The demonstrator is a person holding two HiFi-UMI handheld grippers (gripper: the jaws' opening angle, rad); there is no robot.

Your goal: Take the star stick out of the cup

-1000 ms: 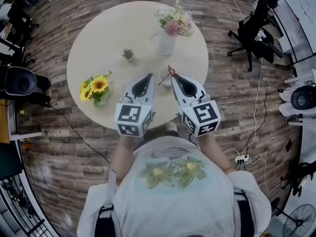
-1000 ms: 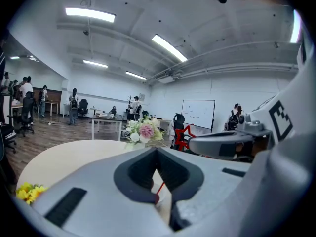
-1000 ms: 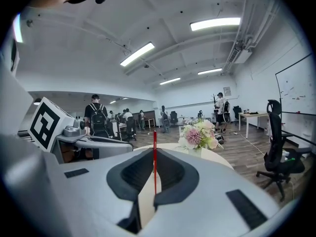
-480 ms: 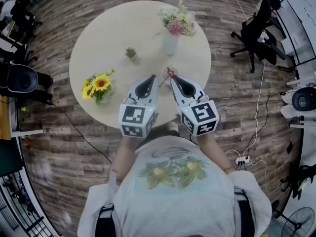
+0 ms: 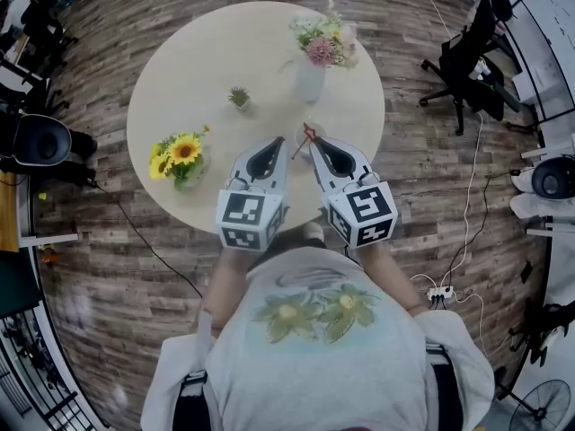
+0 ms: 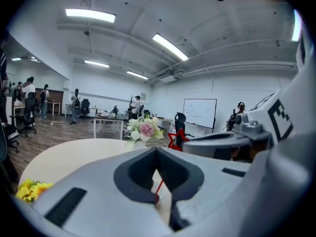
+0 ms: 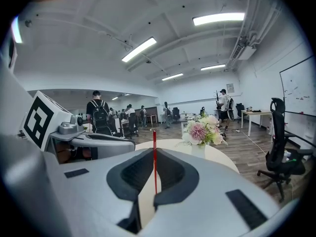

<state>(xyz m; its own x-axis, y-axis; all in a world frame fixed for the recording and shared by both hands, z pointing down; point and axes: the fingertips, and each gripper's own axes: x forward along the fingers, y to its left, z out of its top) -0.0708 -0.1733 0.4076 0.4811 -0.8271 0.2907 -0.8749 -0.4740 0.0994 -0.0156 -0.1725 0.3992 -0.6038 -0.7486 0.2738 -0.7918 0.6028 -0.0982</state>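
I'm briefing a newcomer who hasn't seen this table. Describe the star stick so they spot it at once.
Start at the round table, then its near edge, where a pale cup stands. The star stick is the thin red rod clamped in the right gripper, the only red, star-topped thing; its neighbours are sunflowers and a pink bouquet.
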